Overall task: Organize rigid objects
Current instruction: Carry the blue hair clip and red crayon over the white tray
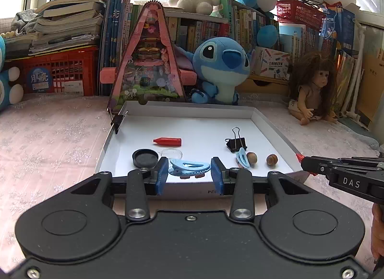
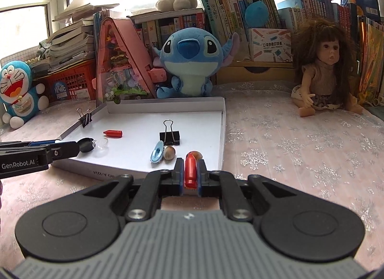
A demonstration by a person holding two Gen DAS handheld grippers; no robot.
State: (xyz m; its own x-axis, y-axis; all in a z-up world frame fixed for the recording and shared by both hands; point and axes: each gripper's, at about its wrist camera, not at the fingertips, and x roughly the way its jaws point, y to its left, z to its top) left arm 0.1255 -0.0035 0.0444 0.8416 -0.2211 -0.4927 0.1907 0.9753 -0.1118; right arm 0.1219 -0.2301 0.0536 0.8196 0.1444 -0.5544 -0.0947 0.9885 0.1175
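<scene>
In the left wrist view your left tool point(image 1: 189, 174) stands released, its blue pads flanking a blue hair clip point(image 1: 189, 168) lying near the white tray's point(image 1: 261, 120) front edge, while in the right wrist view your right tool point(image 2: 190, 178) is clenched on a red crayon-shaped piece point(image 2: 190, 171) at that tray's front right corner.

A white shallow tray point(image 1: 268, 125) holds small items: a blue hair clip point(image 1: 188, 167) lying between the left hand-held gripper point(image 1: 189, 173) fingers, a red cap point(image 2: 190, 170) pinched by the right hand-held gripper point(image 2: 190, 174), a black binder clip point(image 1: 236, 143) beyond.
</scene>
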